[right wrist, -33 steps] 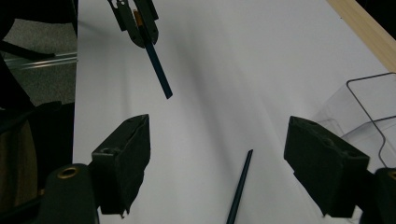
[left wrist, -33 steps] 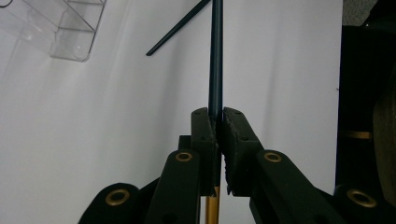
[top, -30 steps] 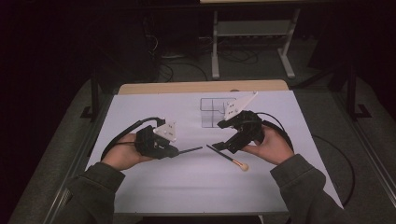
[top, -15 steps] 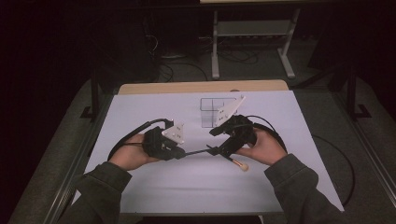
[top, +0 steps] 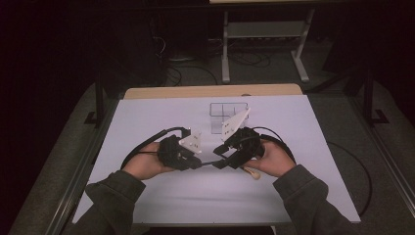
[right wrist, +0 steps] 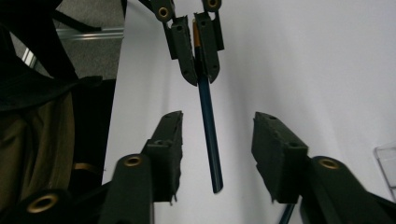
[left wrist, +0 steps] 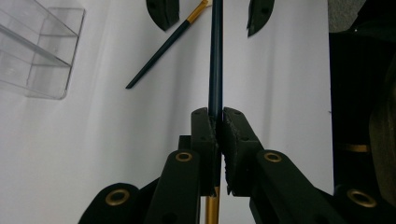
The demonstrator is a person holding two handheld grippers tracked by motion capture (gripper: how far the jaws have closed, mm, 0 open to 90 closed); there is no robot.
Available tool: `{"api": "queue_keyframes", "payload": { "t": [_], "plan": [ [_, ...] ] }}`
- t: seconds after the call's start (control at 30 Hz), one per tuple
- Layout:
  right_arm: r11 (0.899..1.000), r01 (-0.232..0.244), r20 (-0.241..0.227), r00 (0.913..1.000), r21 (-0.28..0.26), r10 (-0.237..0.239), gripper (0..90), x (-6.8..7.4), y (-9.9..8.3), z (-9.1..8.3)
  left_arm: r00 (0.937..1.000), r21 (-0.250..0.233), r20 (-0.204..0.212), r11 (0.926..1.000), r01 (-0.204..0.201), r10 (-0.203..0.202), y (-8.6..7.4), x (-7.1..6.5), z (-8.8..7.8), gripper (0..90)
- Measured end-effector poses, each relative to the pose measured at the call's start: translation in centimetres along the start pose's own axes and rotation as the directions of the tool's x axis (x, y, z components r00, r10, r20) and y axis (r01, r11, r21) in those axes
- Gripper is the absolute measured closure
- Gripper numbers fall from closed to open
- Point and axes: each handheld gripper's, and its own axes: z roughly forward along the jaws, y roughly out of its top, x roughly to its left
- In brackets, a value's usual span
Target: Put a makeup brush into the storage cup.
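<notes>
Nearest the camera in the high view, two sleeved forearms are seen coming in from the bottom edge over the white tabletop [top: 147, 196]. The left gripper [top: 192, 163] is held in the left hand, the right gripper [top: 222, 157] in the right hand, and the two are turned toward each other near the middle of the sheet.

In the left gripper view, the left gripper [left wrist: 218, 122] is seen fully closed on a dark blue brush handle [left wrist: 215, 56], which is clamped between its pads; a gold band of the same brush is visible just below the pads. The handle is carried forward from the jaws toward the right gripper's two jaw tips at the top of that view.

In the right gripper view, the right gripper [right wrist: 217, 140] is seen about half open, its jaws having just been closing. The free end of the handle [right wrist: 209, 130] lies between them, with a gap left on each side, so it is not pressed by either pad.

A second brush [left wrist: 163, 44], dark-handled with a gold ferrule, is seen lying flat on the tabletop beyond the left gripper; its pale tip [top: 253, 172] shows beneath the right hand.

Farther off, a clear plastic compartment box [top: 227, 111] stands on the tabletop, apart from both grippers.
</notes>
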Motion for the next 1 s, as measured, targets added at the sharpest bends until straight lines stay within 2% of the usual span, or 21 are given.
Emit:
{"api": "queue_keyframes", "payload": {
  "t": [0.2,0.37,0.67,1.0],
  "plan": [
    [1.0,0.005,-0.031,0.9995,0.022,-0.004,68.3,0.2,-0.2,0.7,0.9998,-0.001,0.009,0.9999,-0.016,0.016,0.4,-0.2,0.3,83.6],
    [1.0,0.011,-0.043,0.999,0.027,-0.01,75.1,0.2,-0.4,0.8,0.9996,-0.005,0.017,0.9997,-0.024,0.024,0.6,-0.3,0.4,83.6],
    [0.999,0.0,-0.071,0.9975,0.039,0.002,80.4,0.2,-0.5,1.0,0.9992,-0.002,0.023,0.9995,-0.032,0.032,0.8,-0.4,0.6,83.6],
    [0.999,-0.003,-0.094,0.9956,0.034,0.007,80.5,0.2,-0.6,1.2,0.9988,-0.007,0.021,0.999,-0.044,0.045,0.9,-0.4,0.6,83.6]
  ]
}}
